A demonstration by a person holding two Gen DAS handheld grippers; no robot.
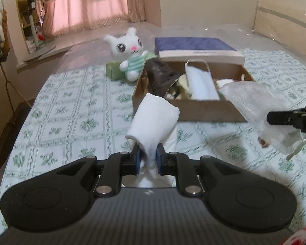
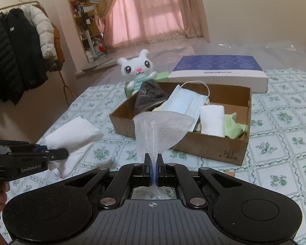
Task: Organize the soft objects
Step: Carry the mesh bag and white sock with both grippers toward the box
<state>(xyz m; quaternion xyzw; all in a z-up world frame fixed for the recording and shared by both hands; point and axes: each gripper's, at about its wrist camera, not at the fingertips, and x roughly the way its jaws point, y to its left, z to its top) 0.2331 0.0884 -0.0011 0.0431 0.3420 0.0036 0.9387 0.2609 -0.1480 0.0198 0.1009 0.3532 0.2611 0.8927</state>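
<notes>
My left gripper is shut on a white folded cloth, which is lifted above the patterned bedspread; the same cloth shows at the left of the right wrist view, held by the left gripper. The right gripper is shut on a piece of white mesh netting that fans out above its fingers; from the left wrist view the netting hangs from the right gripper. Ahead stands an open cardboard box with a face mask, a dark cloth, a white roll and a green cloth inside.
A white plush bunny leans on a green box behind the cardboard box. A blue-topped flat box lies further back. A clothes rack with coats stands at the left; curtains and a shelf are beyond.
</notes>
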